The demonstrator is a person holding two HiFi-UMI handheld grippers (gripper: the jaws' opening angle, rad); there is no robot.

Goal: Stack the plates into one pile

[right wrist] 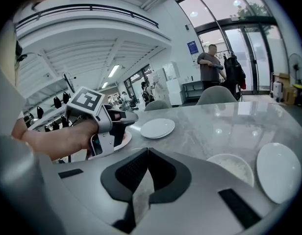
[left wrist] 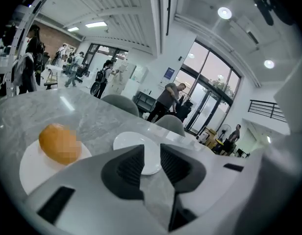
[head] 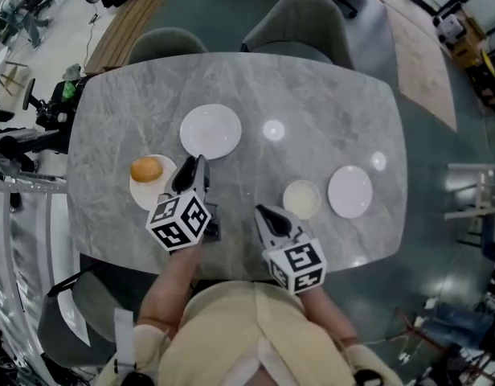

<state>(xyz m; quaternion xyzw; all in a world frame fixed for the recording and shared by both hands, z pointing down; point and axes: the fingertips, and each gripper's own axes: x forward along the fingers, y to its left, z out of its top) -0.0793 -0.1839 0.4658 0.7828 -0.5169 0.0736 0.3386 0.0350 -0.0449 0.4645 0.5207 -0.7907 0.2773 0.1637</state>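
Left gripper hovered at centre left over the grey marble table, jaws a little apart with nothing between them. Right gripper hung lower centre, jaws pressed together, empty. Nothing was stacked: large plate upper centre, left plate carrying a round orange food, small dish just beside the right plate.

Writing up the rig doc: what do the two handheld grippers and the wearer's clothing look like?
Both are light grey plastic shells with black ribbed pads: left gripper, right gripper. Each carries a white cube printed with black square markers. No cables show. The person wears a pale beige top; the forearms are bare.
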